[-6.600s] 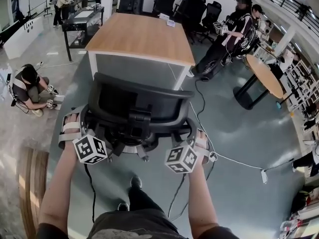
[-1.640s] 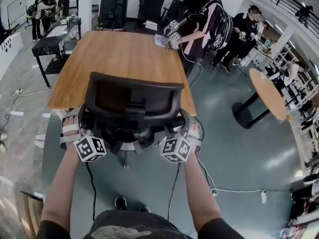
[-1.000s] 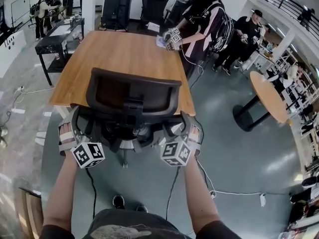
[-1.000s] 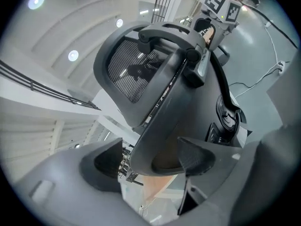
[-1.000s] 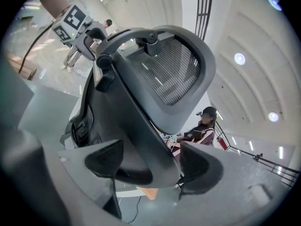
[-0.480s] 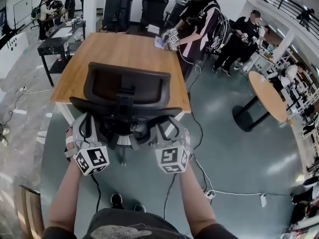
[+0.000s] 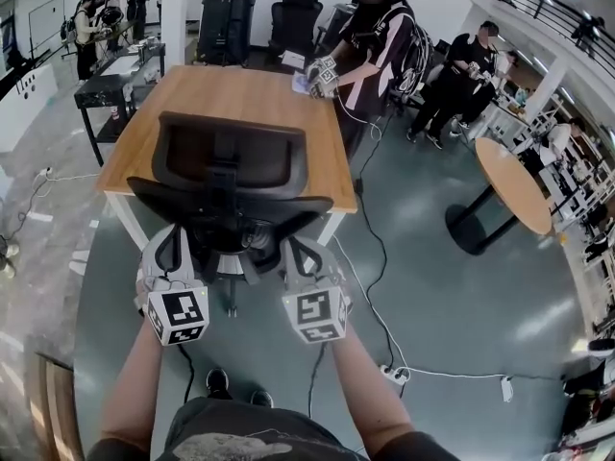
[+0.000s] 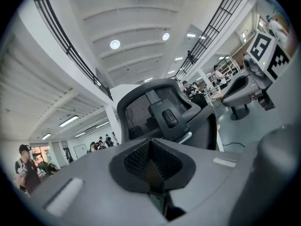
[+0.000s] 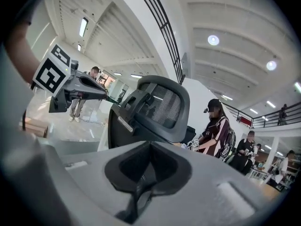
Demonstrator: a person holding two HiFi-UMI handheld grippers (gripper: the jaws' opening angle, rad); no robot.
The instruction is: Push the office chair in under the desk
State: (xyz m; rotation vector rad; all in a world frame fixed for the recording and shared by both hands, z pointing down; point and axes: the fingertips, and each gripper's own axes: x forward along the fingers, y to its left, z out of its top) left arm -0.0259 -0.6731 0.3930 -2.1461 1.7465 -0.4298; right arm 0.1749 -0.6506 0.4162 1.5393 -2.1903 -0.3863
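Our left claw (image 7: 165,253) and right claw (image 7: 306,257) had just clenched shut on nothing, apart from the office chair (image 7: 229,166) (backrest at the surface (image 7: 240,94) edge), since we judged the push finished

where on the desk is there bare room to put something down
The desk is bare across its left and middle, between the chair and the far edge. Crowded: the far right corner, where a person stands over a paper, and the near edge, hidden by the chair.
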